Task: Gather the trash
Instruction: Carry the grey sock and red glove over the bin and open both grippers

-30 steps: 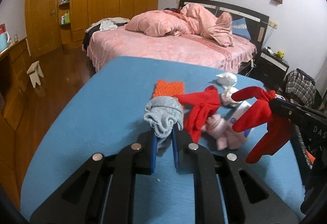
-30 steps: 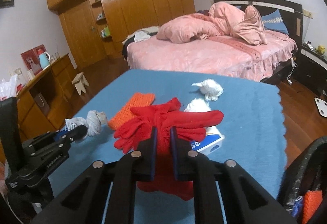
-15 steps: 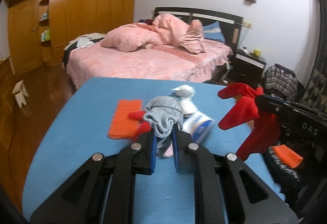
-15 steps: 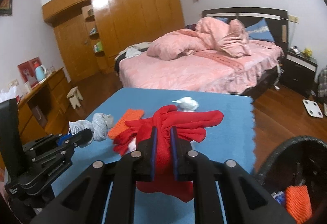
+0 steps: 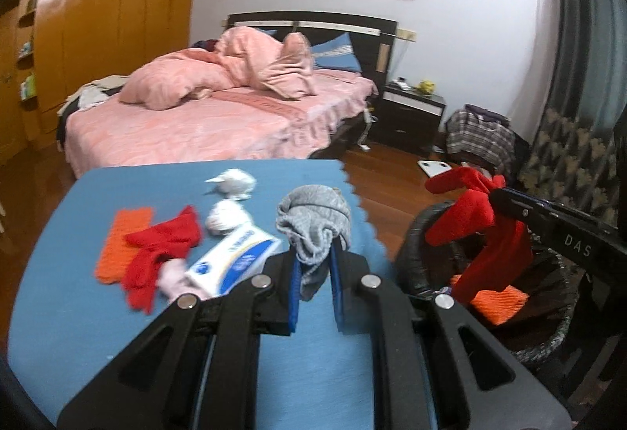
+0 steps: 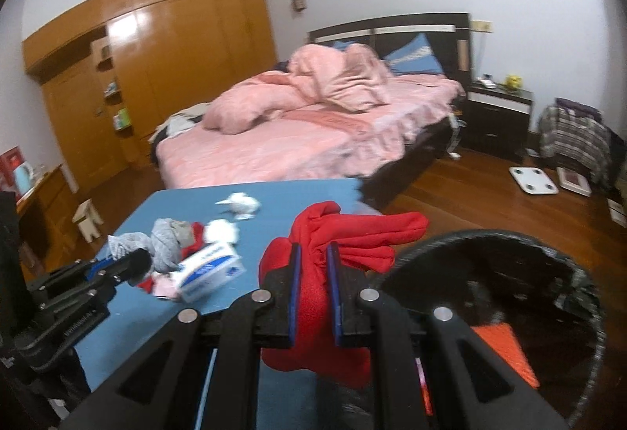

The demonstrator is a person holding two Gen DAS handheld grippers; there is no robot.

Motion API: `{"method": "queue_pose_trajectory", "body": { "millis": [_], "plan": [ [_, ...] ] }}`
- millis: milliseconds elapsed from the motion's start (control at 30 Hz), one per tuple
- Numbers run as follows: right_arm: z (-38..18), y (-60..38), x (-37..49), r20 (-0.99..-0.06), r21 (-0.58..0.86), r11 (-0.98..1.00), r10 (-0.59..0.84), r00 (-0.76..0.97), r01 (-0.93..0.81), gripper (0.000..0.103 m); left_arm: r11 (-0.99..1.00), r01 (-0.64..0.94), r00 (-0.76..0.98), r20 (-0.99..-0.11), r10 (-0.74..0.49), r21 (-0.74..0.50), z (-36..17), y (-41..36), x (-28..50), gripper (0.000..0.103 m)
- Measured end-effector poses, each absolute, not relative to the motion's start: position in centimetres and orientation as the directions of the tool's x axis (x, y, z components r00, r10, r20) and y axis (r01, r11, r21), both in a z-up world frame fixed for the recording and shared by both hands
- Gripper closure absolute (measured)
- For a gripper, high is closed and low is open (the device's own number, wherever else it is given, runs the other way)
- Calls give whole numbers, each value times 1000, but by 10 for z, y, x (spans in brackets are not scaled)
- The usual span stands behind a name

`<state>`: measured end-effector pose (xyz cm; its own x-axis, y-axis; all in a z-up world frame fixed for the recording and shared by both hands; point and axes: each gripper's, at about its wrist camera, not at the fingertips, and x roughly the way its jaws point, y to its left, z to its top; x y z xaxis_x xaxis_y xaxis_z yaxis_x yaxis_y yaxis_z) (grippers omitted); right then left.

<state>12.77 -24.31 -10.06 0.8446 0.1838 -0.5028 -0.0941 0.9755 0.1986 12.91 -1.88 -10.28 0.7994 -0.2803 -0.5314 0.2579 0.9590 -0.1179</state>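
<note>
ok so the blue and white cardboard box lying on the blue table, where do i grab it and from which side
Probably across the two long sides of the blue and white cardboard box near its middle, coming down from above: it lies flat, that span looks narrowest, and its top is clear. Avoid the end by the red glove, where pink fabric touches it.

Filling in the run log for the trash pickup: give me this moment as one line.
left tool: shut on grey sock | right tool: shut on red glove | trash bin: orange cloth inside | phase: carrying
</note>
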Motion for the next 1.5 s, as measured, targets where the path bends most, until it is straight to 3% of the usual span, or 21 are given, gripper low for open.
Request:
{"method": "queue_pose_trajectory", "body": {
  "millis": [633, 700, 800, 833, 900, 967, 1067, 1133, 1267, 1500],
  "plan": [
    [-127, -376, 93, -555, 177, 969, -45, 831, 171, 90, 836, 526, 657, -551, -515, -156, -116, -176, 149, 90],
    [-132, -384, 91, -568, 170, 966, -65, 820, 194, 86, 824, 543, 637, -559, -531, -163, -119, -186, 153, 85],
    [-139, -395, 87, -582, 170, 957, -96, 808, 236, 70, 812, 557, 616, -569, -545, -175, -124, -196, 155, 64],
    [-141, -398, 85, -582, 170, 954, -105, 806, 247, 63, 811, 557, 613, -570, -547, -179, -126, -196, 155, 60],
    [-143, -403, 82, -584, 171, 951, -113, 804, 258, 60, 812, 557, 614, -572, -544, -176, -127, -194, 155, 58],
    [-144, -404, 80, -581, 170, 949, -122, 804, 266, 47, 823, 544, 625, -575, -528, -165, -128, -186, 155, 54],
    [-143, -399, 81, -573, 165, 951, -123, 810, 261, 15, 850, 503, 655, -572, -494, -157, -128, -168, 155, 40],
    [-142, -392, 82, -571, 163, 954, -117, 812, 252, 7, 873, 467, 683, -568, -459, -144, -128, -151, 153, 30],
    [-141, -372, 90, -573, 178, 960, -77, 816, 216, 6, 910, 401, 731, -560, -390, -111, -127, -117, 151, 22],
    [-138, -313, 115, -559, 211, 970, 16, 829, 124, 6, 965, 253, 792, -560, -244, -63, -130, -42, 141, 22]
  ]
}}
